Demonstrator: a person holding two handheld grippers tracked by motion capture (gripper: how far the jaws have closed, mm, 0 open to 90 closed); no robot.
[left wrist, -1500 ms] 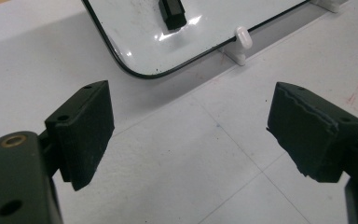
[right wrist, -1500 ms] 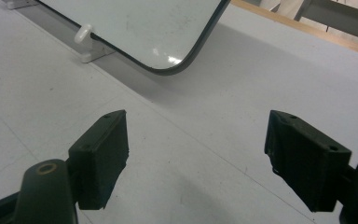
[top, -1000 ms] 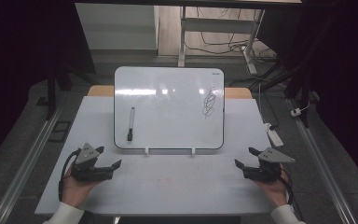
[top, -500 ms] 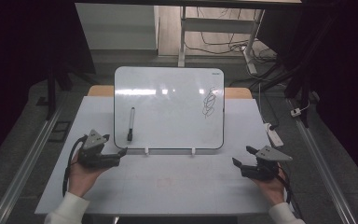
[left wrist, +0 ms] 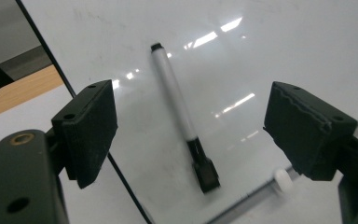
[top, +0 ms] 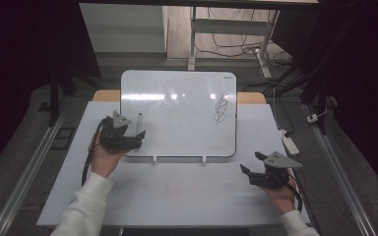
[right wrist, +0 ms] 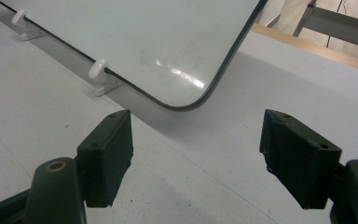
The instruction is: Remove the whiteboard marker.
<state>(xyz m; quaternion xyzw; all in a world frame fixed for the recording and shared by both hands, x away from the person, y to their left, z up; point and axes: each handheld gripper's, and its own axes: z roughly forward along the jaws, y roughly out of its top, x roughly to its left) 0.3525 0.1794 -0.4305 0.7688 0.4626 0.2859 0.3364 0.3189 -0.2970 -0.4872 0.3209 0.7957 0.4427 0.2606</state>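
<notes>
The left gripper (top: 137, 135) has moved up from the table (top: 187, 196) onto the whiteboard (top: 182, 113), and its fingers (left wrist: 91, 130) now stand wide apart with the marker (left wrist: 179, 112) lying flat between them, untouched. That suggests a grasp is about to begin. The right gripper (top: 251, 169) stays over the table with its fingers wide, nothing between them.

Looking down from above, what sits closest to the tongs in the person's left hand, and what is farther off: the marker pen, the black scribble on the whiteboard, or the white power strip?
From the left tongs in the high view:
1. Marker pen, lying on the whiteboard's left side, just beyond the tongs' tips.
2. Black scribble, on the board's upper right.
3. White power strip, off the table's right edge.
</notes>
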